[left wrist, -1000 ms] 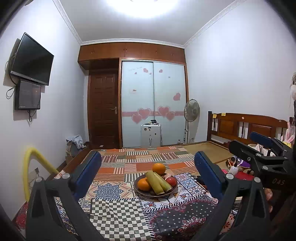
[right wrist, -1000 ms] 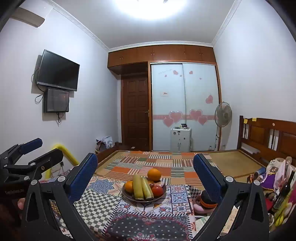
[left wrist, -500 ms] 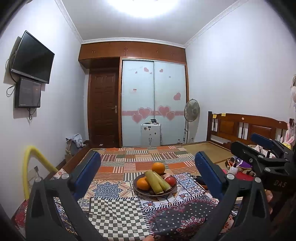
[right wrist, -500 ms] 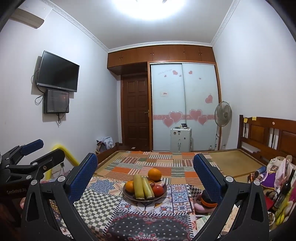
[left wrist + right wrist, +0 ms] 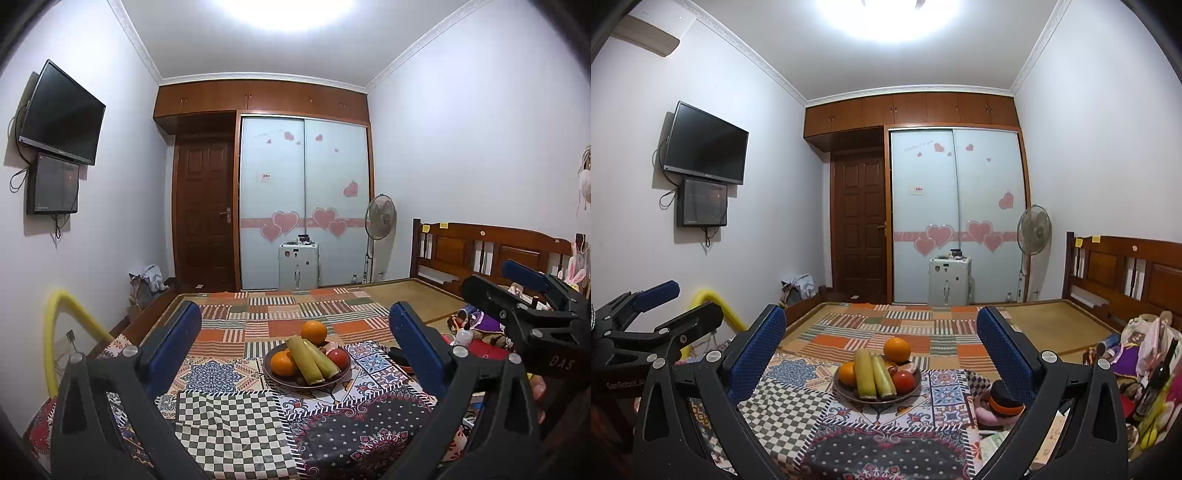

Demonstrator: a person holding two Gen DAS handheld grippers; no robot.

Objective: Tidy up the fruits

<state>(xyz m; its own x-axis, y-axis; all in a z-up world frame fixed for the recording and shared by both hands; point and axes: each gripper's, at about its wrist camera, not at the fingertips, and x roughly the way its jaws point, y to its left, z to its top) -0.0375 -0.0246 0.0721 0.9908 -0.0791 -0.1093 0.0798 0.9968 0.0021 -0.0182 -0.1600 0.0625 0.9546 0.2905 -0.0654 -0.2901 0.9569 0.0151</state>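
Observation:
A dark round plate (image 5: 277, 377) sits on a patchwork cloth and holds two oranges (image 5: 314, 332), two yellow-green stalks (image 5: 309, 358) and a red fruit (image 5: 338, 357). It also shows in the right wrist view (image 5: 846, 390). My left gripper (image 5: 294, 345) is open and empty, held above the cloth short of the plate. My right gripper (image 5: 881, 349) is open and empty, likewise short of the plate. Each gripper shows at the side of the other's view, the right one (image 5: 517, 291) and the left one (image 5: 661, 306).
The patchwork cloth (image 5: 229, 410) covers a bed with a wooden headboard (image 5: 491, 254) at right. A plush toy (image 5: 997, 402) lies right of the plate. Bottles and toys (image 5: 1145, 373) crowd the right edge. A yellow tube (image 5: 55, 332) curves at left.
Both views have shifted very slightly; the plate and fruit stay where they were and both grippers stay open.

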